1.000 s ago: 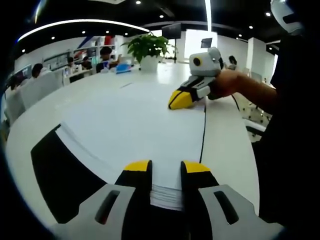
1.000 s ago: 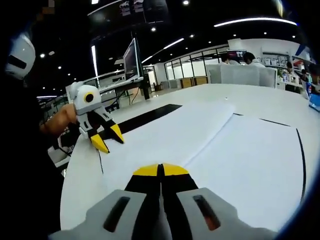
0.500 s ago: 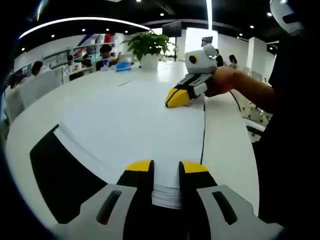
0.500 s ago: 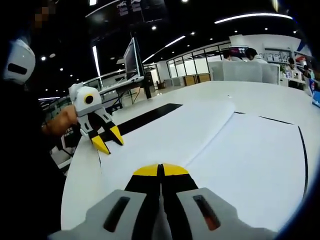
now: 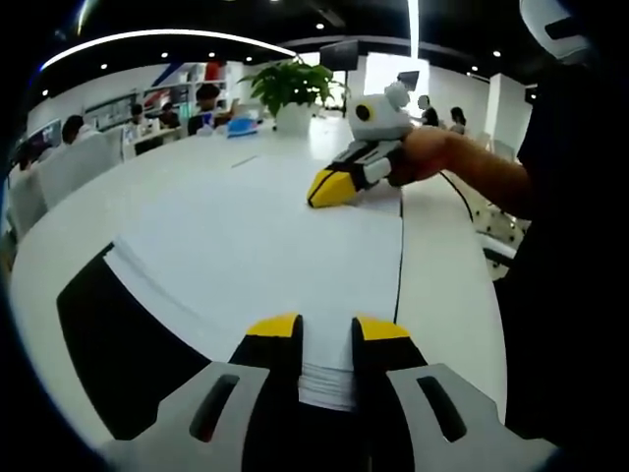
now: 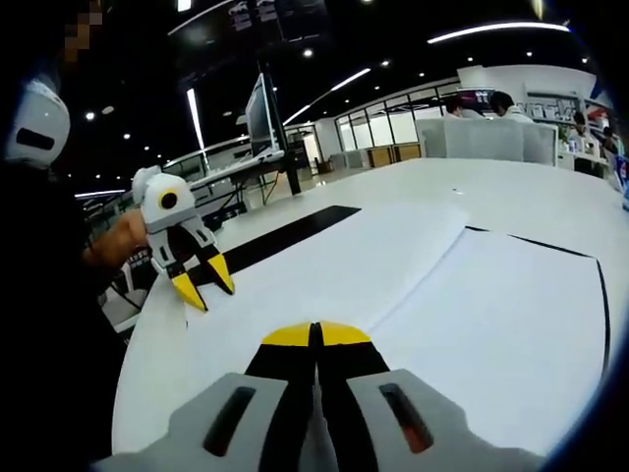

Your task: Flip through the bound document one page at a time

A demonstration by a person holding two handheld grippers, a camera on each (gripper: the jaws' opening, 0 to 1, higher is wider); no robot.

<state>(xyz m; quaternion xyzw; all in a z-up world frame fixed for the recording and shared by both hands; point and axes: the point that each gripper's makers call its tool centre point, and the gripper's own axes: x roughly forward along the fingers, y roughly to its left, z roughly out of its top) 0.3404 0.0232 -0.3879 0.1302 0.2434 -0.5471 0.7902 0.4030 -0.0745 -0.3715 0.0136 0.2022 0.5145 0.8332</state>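
Right gripper [image 6: 315, 332], jaws clenched, presses the bound document's [image 5: 265, 236] top page; left gripper [image 5: 326, 329], released, straddles the six o'clock edge. Lift one sheet only.

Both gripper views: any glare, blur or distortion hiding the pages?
Left gripper view: fisheye bends the white table edge; white open bound document bright, nearly washed out. Right gripper view: sharp nearby, ceiling light strips flare, background dim.

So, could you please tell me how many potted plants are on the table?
1. The plant stands at the far end of the table, beyond the open document and the right gripper. Others may be hidden.
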